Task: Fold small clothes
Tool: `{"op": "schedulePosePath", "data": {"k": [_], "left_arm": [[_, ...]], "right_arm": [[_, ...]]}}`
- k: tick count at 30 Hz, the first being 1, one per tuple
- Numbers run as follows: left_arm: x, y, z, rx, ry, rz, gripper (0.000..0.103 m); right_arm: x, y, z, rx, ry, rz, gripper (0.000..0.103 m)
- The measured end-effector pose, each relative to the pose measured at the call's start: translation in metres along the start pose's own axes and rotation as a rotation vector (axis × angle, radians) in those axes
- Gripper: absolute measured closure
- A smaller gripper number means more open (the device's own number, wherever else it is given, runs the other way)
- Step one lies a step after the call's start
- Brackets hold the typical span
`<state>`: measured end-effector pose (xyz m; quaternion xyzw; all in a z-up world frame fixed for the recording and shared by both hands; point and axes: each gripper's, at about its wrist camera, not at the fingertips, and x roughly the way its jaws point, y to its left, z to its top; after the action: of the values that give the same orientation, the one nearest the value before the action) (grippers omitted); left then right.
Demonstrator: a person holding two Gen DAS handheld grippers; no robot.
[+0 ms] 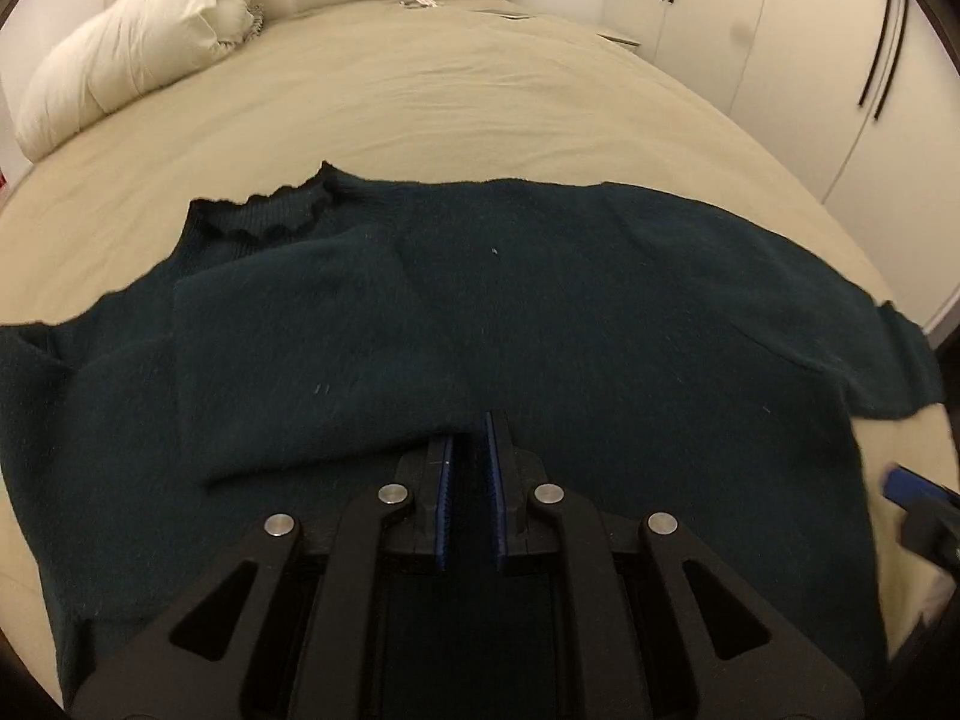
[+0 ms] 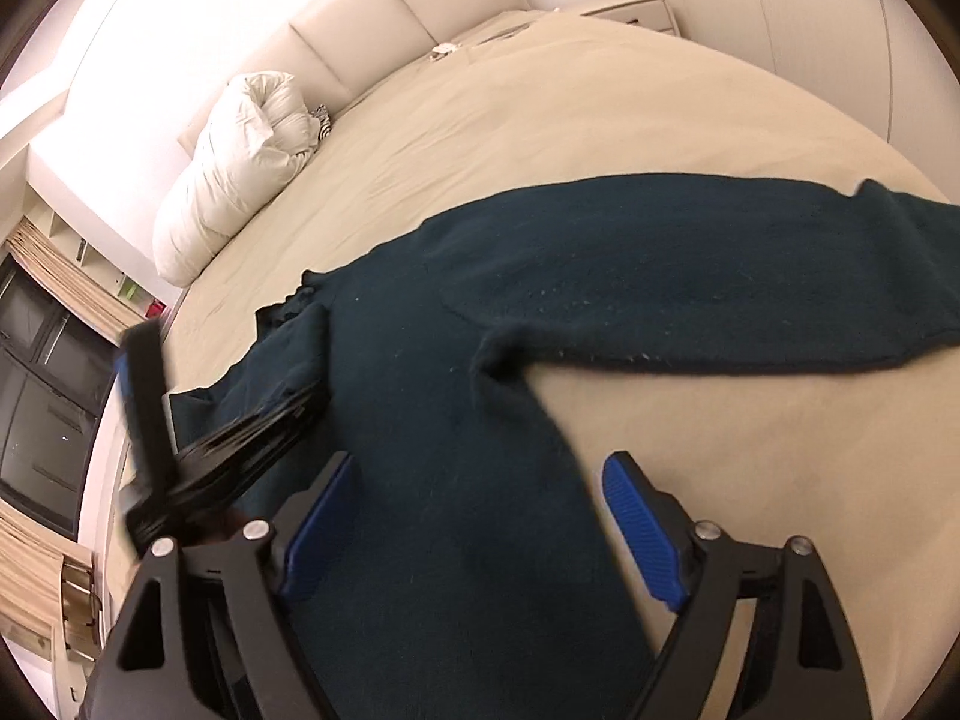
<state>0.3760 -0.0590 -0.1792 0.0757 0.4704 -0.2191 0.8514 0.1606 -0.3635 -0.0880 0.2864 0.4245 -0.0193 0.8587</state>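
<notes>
Sweater [image 1: 540, 300]: dark green, flat on the bed [image 1: 420, 90] under both my claws, long axis crosswise, collar left, one sleeve folded over the body. Left claw [image 1: 471, 450]: nearly closed, empty. Right claw [image 2: 480, 492]: wide open, empty, above the hem.

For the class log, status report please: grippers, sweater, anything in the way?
Left gripper shut, empty, over the sweater. Right gripper open above its edge. One sleeve folded in, other spread out. Nothing in the way.

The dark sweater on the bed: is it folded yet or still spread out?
Partly folded: one sleeve lies across the sweater chest; the other sleeve stretches out on the bed.
</notes>
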Motion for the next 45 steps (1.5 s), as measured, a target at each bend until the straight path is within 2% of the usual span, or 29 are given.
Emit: {"op": "schedulePosePath", "data": {"k": [2,3,4,5,6,9,11,12,14,16,18,21,23,26,30,31,33,35,37,39,40,42,45], "left_arm": [[-0.014,0.015,-0.009,0.004,0.018,-0.045,0.093],[-0.023,0.013,-0.029,0.002,0.012,-0.054,0.093],[-0.045,0.010,-0.035,0.000,0.004,-0.064,0.093],[-0.056,0.023,-0.040,-0.013,-0.016,-0.078,0.093],[-0.073,0.003,-0.054,-0.023,-0.038,-0.086,0.093],[-0.116,0.032,-0.073,-0.076,-0.156,-0.137,0.093],[-0.129,0.055,-0.082,-0.117,-0.208,-0.092,0.093],[-0.130,0.073,-0.084,-0.160,-0.209,-0.056,0.093],[-0.130,0.097,-0.083,-0.239,-0.192,-0.043,0.093],[-0.127,0.128,-0.086,-0.332,-0.188,-0.032,0.093],[-0.121,0.145,-0.090,-0.386,-0.157,-0.046,0.094],[-0.104,0.164,-0.089,-0.429,-0.128,-0.049,0.093],[-0.096,0.179,-0.093,-0.480,-0.117,-0.051,0.093],[-0.088,0.197,-0.103,-0.533,-0.133,-0.098,0.094],[-0.080,0.210,-0.108,-0.532,-0.158,-0.133,0.094],[-0.082,0.212,-0.111,-0.535,-0.163,-0.142,0.094],[-0.084,0.217,-0.116,-0.551,-0.173,-0.169,0.094],[-0.087,0.222,-0.120,-0.574,-0.182,-0.190,0.094],[-0.088,0.223,-0.120,-0.582,-0.184,-0.190,0.094],[-0.091,0.225,-0.121,-0.586,-0.184,-0.179,0.094],[-0.095,0.225,-0.123,-0.587,-0.183,-0.175,0.093],[-0.101,0.225,-0.125,-0.595,-0.174,-0.169,0.094],[-0.105,0.224,-0.121,-0.597,-0.173,-0.145,0.094]], "right_arm": [[0.012,0.007,0.007,-0.014,0.017,0.026,0.019],[0.017,0.010,0.008,-0.022,0.026,0.037,0.019],[0.024,0.017,0.012,-0.036,0.039,0.051,0.019],[0.031,0.025,0.014,-0.051,0.049,0.060,0.019],[0.039,0.034,0.017,-0.070,0.059,0.063,0.018],[0.061,0.066,0.023,-0.143,0.058,0.019,0.010],[0.071,0.084,0.026,-0.194,0.032,-0.042,0.004],[0.074,0.092,0.028,-0.229,0.020,-0.058,0.005],[0.083,0.125,0.026,-0.369,0.024,-0.086,0.012],[0.082,0.159,0.018,-0.524,-0.035,-0.146,0.012],[0.086,0.189,0.006,-0.680,-0.086,-0.200,0.012],[0.107,0.222,-0.009,-0.870,-0.097,-0.262,0.012],[0.125,0.237,-0.020,-0.984,-0.107,-0.321,0.012],[0.153,0.251,-0.036,-1.128,-0.117,-0.401,0.012],[0.186,0.254,-0.049,-1.242,-0.106,-0.459,0.021],[0.189,0.254,-0.048,-1.245,-0.114,-0.448,0.026],[0.191,0.252,-0.039,-1.194,-0.092,-0.412,0.043],[0.189,0.242,-0.021,-1.083,-0.060,-0.393,0.075],[0.181,0.223,0.002,-0.921,-0.036,-0.336,0.080],[0.168,0.196,0.026,-0.715,-0.023,-0.279,0.086],[0.158,0.175,0.041,-0.569,-0.025,-0.247,0.090],[0.145,0.139,0.056,-0.356,-0.011,-0.165,0.091],[0.132,0.092,0.063,-0.116,0.004,-0.068,0.089]]}}
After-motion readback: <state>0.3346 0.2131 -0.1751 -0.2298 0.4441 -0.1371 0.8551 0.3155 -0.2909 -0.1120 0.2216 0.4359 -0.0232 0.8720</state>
